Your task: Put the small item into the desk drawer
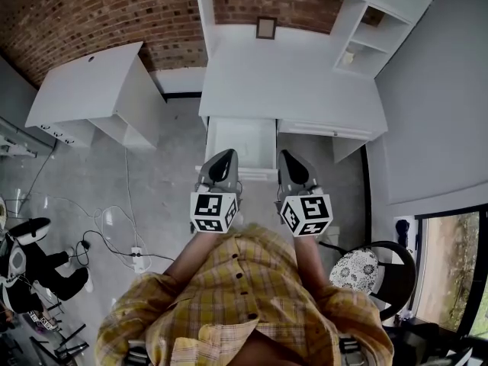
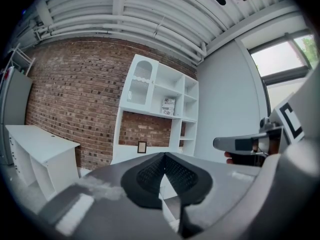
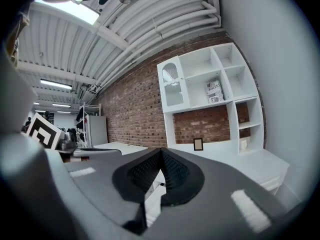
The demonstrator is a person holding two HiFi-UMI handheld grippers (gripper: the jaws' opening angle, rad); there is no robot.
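A white desk (image 1: 293, 78) stands in front of me, and its left drawer (image 1: 241, 145) is pulled out; the inside looks bare. A small dark picture frame (image 1: 266, 27) stands at the back of the desktop against the brick wall, and shows too as the frame (image 2: 142, 147) and frame (image 3: 198, 144). My left gripper (image 1: 226, 154) hovers over the drawer's front edge, shut with nothing in it. The right gripper (image 1: 287, 155) hangs beside it just right of the drawer, also shut and empty. Both sets of pads (image 2: 150, 171) (image 3: 175, 171) meet at the tips.
A white shelf unit (image 1: 381, 21) rises at the desk's right and back. A second white desk (image 1: 95, 82) stands to the left. Cables and a power strip (image 1: 138, 258) lie on the floor at left, and a chair with a patterned cushion (image 1: 357, 269) is at right.
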